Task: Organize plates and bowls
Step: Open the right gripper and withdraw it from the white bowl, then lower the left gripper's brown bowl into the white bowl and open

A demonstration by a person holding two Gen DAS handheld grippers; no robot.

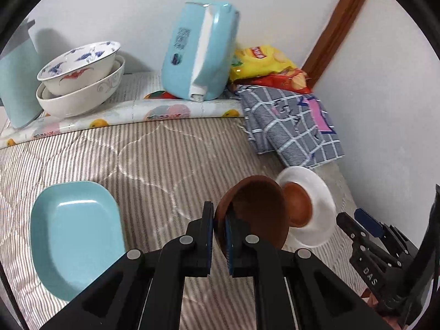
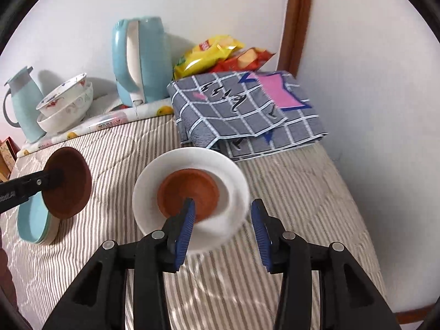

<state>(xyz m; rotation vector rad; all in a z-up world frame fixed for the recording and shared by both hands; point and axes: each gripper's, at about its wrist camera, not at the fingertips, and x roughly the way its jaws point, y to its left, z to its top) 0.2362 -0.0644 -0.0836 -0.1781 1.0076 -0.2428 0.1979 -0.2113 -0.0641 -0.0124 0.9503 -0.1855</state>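
Left gripper, nearest the lens, is clamped on the rim of a dark brown round dish held off the bedding. Its mate, the reddish-brown round saucer, sits in a white round plate just right of it, beneath the right gripper, whose jaws stand apart, empty.

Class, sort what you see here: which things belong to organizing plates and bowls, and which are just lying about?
Belong:
brown bowl
orange bowl
white plate
blue dish
stacked white bowls

Lying about:
kettle
snack bags
checked cloth
jug
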